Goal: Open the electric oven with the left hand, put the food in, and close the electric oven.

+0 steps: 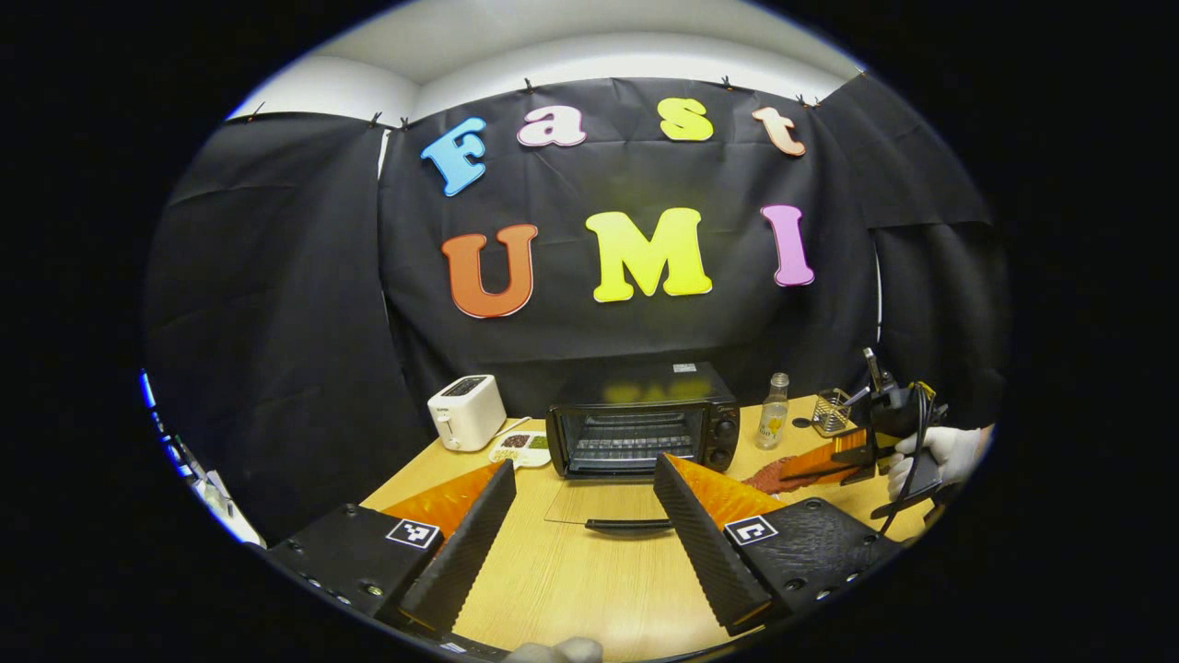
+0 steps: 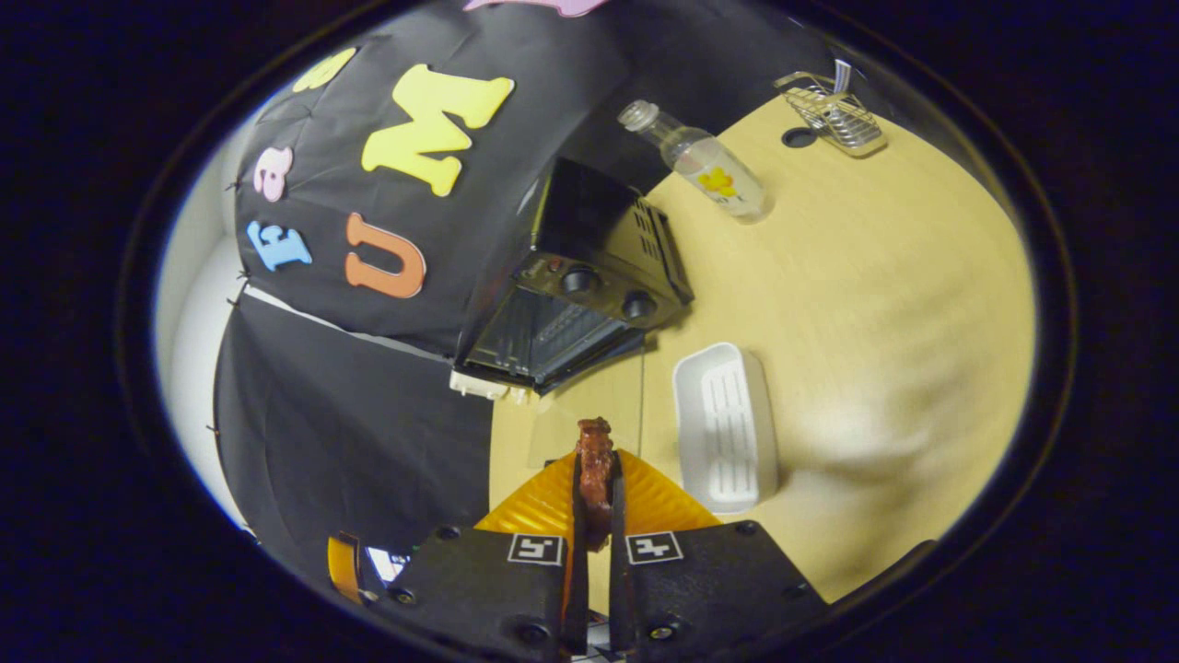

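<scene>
The desk [image 1: 571, 571] carries everything, and the biggest thing on it, the electric oven [image 1: 643, 419], stands straight ahead of the left claw [image 1: 585, 516], its glass door [image 1: 603, 505] already dropped flat onto the wood with the handle lying just beyond and between that claw's fingers. The left claw is spread wide and holds nothing. Ahead of it and off to its left sit a white toaster [image 1: 467, 412] and a small dish [image 1: 520, 448]; to its right stand a clear bottle [image 1: 774, 412] and a wire basket [image 1: 832, 411]. In the right gripper view a white tray [image 2: 725, 425] lies just to the right of the right claw [image 2: 596, 488], which is pinched tight on the food [image 2: 596, 460], a reddish-brown piece standing up between its fingers, with the oven mouth beyond. That piece is likely light, somewhat soft and perhaps greasy, so a firm hold around its middle, as now, should suit; squeezing harder could crush it. The door will probably feel stiff and hinged, best lifted by its handle. The bottle bears a yellow mark, and the toaster a small dark one, but no writing is legible.
</scene>
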Action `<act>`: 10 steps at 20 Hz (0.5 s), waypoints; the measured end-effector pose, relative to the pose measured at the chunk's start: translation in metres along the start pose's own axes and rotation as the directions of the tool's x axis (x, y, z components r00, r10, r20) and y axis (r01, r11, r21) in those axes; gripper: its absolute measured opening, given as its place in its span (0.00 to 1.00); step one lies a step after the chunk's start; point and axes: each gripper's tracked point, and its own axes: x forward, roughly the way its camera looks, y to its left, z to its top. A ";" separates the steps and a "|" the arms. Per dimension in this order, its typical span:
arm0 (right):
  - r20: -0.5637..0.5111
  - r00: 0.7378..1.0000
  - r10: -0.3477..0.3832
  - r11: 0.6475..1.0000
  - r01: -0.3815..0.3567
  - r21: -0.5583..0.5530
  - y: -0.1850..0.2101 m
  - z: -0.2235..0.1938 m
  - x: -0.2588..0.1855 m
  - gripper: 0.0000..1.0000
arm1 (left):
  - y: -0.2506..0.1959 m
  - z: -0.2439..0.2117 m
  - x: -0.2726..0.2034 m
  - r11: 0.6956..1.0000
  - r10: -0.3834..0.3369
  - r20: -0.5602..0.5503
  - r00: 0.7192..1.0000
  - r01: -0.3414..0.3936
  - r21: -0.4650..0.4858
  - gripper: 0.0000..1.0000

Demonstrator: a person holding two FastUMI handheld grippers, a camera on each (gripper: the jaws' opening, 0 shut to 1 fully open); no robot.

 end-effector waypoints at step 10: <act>0.301 0.953 0.040 0.989 -0.081 0.125 0.060 0.004 0.117 0.12 | 0.060 -0.007 0.024 0.995 -0.084 0.001 0.996 0.083 0.058 0.97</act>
